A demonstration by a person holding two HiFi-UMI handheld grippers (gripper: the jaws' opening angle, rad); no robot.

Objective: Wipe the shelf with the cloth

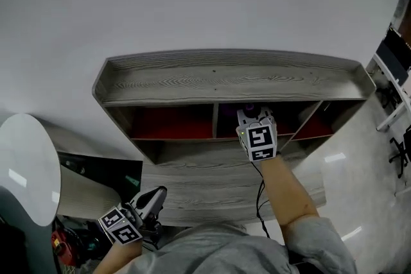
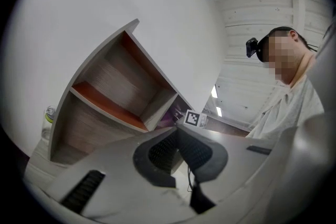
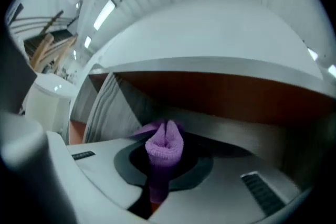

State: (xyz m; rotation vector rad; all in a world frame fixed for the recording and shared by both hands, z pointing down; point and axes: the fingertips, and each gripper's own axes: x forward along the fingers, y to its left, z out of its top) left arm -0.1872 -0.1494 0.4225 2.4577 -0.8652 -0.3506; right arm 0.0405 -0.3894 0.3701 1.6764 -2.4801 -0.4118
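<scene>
A grey wooden shelf with red inner boards stands against the white wall. My right gripper reaches into its middle compartment, shut on a folded purple cloth whose top peeks out in the head view as the purple cloth. The cloth's fold sticks up between the jaws, close under the compartment's red ceiling. My left gripper hangs low at the front left, away from the shelf. Its jaws meet at the tips with nothing between them, as the left gripper view shows.
A white round table stands at the left, with dark clutter on the floor below it. A small bottle stands beside the shelf's left end. A black cable trails from my right gripper. White furniture is at the far right.
</scene>
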